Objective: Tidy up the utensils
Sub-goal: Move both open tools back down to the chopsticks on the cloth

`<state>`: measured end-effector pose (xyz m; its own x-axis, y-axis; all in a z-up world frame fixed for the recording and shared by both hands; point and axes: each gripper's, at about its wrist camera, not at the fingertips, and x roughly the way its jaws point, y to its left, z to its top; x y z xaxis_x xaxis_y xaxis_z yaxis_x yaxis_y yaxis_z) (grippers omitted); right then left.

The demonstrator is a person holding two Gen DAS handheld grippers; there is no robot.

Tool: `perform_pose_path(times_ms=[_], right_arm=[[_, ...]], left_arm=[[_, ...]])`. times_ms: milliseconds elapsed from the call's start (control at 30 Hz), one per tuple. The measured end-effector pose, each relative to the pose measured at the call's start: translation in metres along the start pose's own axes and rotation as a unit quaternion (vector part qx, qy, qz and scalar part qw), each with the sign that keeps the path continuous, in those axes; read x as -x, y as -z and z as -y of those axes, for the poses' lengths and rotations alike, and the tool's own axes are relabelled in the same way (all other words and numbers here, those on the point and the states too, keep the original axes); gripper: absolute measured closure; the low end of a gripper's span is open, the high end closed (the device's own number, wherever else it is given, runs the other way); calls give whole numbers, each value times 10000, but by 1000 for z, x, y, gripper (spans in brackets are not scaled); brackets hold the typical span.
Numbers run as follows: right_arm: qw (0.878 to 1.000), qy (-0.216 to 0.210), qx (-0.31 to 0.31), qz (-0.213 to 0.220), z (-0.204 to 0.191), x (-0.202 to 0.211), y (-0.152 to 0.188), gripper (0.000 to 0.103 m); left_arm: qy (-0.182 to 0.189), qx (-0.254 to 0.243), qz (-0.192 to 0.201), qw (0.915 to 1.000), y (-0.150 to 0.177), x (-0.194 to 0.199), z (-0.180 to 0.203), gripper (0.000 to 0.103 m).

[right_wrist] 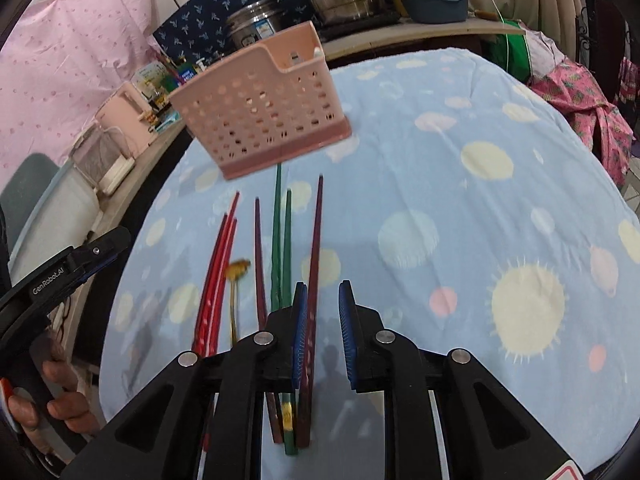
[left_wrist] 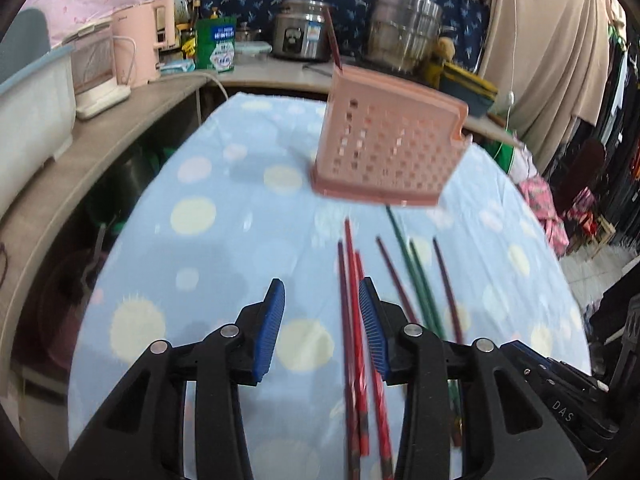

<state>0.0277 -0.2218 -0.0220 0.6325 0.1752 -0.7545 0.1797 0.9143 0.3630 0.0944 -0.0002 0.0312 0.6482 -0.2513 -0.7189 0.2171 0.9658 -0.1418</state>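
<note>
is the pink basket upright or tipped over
Upright. The pink basket stands on its darker base on the tablecloth, open top facing up, one chopstick poking out.

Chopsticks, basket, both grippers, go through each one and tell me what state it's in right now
Pink basket: upright on the cloth, one dark red chopstick standing in it.
Red chopsticks: loose, lying flat on the cloth.
Green chopsticks: loose, lying flat side by side.
Left gripper: open, holding nothing.
Right gripper: open, holding nothing.
</note>
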Motion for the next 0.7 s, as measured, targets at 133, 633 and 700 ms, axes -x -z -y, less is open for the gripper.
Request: perform_pose_path(times_ms=[133, 633, 700], right_arm=[[9998, 22, 101, -157, -5, 0, 27, 86], [9985, 205, 488, -112, -23, -4, 48, 86], [9986, 193, 478, -106, -22, -4, 49, 86]], left_arm=[[-39, -3, -134, 9999, 26, 2, -1, 66], [25, 55, -457, 9989, 71, 5, -6, 61], [37, 47, -484, 9988, 74, 5, -5, 61]])
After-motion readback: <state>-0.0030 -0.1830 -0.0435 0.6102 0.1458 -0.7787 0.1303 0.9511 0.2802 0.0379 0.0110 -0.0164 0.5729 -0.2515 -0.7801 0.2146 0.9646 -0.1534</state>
